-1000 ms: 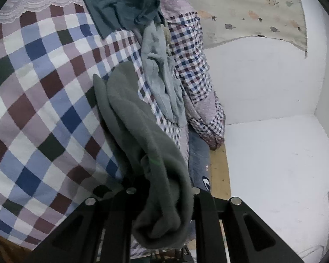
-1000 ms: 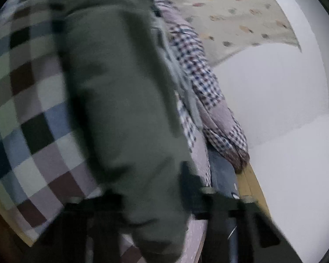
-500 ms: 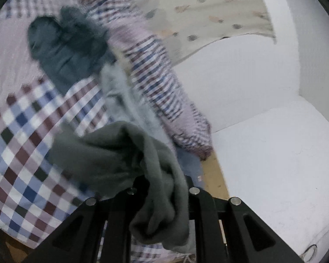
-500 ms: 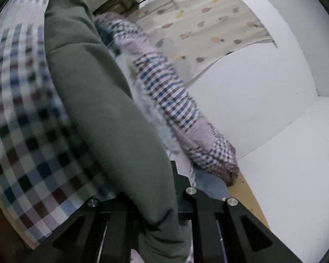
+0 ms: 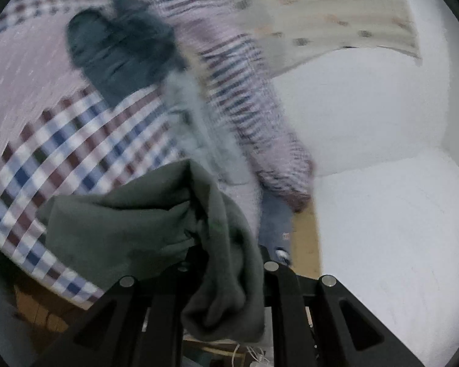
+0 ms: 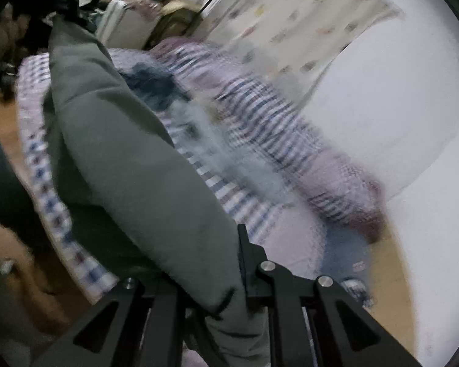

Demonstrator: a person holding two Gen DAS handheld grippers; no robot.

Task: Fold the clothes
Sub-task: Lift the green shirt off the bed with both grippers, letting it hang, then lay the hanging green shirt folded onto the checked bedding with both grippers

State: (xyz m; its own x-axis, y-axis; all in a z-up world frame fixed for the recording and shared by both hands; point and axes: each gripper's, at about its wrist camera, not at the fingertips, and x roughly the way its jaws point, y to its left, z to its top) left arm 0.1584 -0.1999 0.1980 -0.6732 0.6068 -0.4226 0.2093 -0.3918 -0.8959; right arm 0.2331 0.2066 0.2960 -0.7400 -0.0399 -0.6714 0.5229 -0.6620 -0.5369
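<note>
A grey-green garment (image 5: 128, 214) hangs bunched from my left gripper (image 5: 226, 263), which is shut on it above the checked bedspread (image 5: 61, 150). The same grey-green garment (image 6: 122, 159) stretches as a long band from my right gripper (image 6: 211, 278), also shut on it, up to the far left of the right wrist view. On the bed lie a dark teal garment (image 5: 119, 52) and a pale blue-grey garment (image 5: 199, 128). Both views are blurred by motion.
A rolled plaid quilt (image 5: 248, 116) lies along the bed's right edge beside a white wall (image 5: 367, 107). A patterned cream cloth (image 5: 336, 12) hangs on the wall. Blue fabric (image 5: 275, 223) and wooden floor (image 5: 304, 244) show below the bed. Clutter (image 6: 143, 15) stands beyond the bed.
Both grippers have risen and tilted away from the bed, lifting the grey-green garment off the bedspread. More of the wall and room beyond has come into view.
</note>
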